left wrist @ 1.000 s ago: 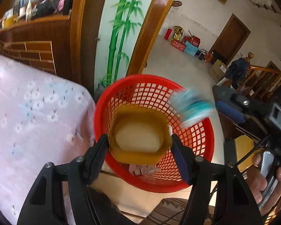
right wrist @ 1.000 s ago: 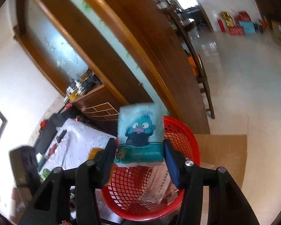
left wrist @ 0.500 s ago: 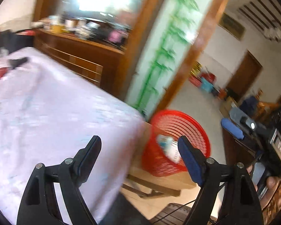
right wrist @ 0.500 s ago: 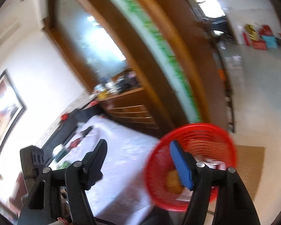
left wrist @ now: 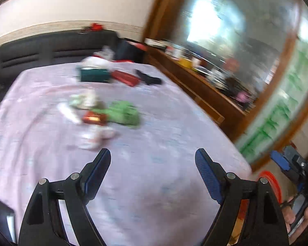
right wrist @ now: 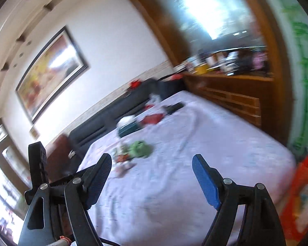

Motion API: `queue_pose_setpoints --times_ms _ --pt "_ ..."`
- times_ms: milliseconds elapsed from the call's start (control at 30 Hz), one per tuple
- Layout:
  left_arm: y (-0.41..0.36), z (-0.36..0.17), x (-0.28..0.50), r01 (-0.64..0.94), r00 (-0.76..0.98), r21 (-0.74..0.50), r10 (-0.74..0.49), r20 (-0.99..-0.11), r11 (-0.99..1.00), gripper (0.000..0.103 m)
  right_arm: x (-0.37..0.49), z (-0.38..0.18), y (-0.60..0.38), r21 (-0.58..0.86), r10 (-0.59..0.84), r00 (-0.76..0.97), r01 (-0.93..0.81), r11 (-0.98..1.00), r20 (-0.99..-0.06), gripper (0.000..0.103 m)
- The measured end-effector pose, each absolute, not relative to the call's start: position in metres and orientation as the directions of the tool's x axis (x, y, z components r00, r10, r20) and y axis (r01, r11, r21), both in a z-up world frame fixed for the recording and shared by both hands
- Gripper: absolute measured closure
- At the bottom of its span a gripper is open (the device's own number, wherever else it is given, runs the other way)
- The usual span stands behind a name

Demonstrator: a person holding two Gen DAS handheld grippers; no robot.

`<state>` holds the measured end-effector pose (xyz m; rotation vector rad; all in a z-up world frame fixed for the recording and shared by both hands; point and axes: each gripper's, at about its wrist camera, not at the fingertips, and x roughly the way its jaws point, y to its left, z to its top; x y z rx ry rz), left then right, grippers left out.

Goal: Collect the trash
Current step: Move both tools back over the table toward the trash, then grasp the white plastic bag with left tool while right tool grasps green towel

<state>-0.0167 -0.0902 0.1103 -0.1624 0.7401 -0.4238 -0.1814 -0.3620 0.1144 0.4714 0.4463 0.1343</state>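
Left wrist view. My left tongs (left wrist: pixel 152 160) are standing spread with nothing between the pads, and they are pointing down across the bed (left wrist: pixel 154 184) because the remaining litter is lying there. Items on the lilac sheet, all blurred:
- a crumpled green wrapper (left wrist: pixel 125 114), touching a small red packet (left wrist: pixel 94 119);
- pale scraps of paper (left wrist: pixel 96 135) just in front of those (too smeared to identify);
- further back, a teal tissue box (left wrist: pixel 93 75), a flat red case (left wrist: pixel 124 78) and a dark object (left wrist: pixel 148 79), probably belongings rather than trash.

The red basket (left wrist: pixel 272 181) is showing only as a sliver of rim at the lower right, beyond the corner of the bed, beside my right tongs (left wrist: pixel 281 162) and the hand (left wrist: pixel 299 219) gripping them. It is sitting off the bed, so each piece has to be carried over to it.

Right wrist view. My right tongs (right wrist: pixel 152 163) are opening wider, nothing between them. They are aiming along the bed (right wrist: pixel 195 174) toward the same cluster: green wrapper (right wrist: pixel 140 148), red packet (right wrist: pixel 122 158). The basket (right wrist: pixel 303 194) is sitting at the right edge with packaging inside. The left tongs (right wrist: pixel 37 155) are showing at the left edge.

Judgement: I am reaching for the next piece.
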Motion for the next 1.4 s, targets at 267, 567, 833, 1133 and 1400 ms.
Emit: queue_pose_setpoints --times_ms 267,567,833,1133,1400 --pt "-0.014 0.116 0.009 0.19 0.735 -0.233 -0.296 -0.61 0.954 0.02 -0.1 0.113 -0.3 0.448 0.33 0.849 -0.126 0.885 -0.412 0.015" --pt "-0.018 0.078 0.053 0.239 0.679 -0.215 -0.321 -0.66 0.947 0.02 -0.013 0.09 -0.275 0.428 0.343 0.796 -0.118 0.896 -0.498 0.015" --pt "-0.043 0.045 0.09 0.266 0.608 -0.17 -0.302 -0.734 0.949 0.02 0.049 0.062 -0.269 0.439 0.366 0.744 -0.109 0.892 -0.558 0.015" --pt "-0.056 0.007 0.131 0.263 0.505 -0.197 -0.309 -0.806 0.944 0.02 0.125 0.023 -0.258 0.463 0.415 0.675 -0.121 0.878 -0.61 0.015" --pt "-0.061 -0.011 0.139 0.259 0.496 -0.235 -0.338 -0.8 0.937 0.02 0.174 -0.018 -0.248 0.502 0.448 0.605 -0.091 0.86 -0.658 0.015"
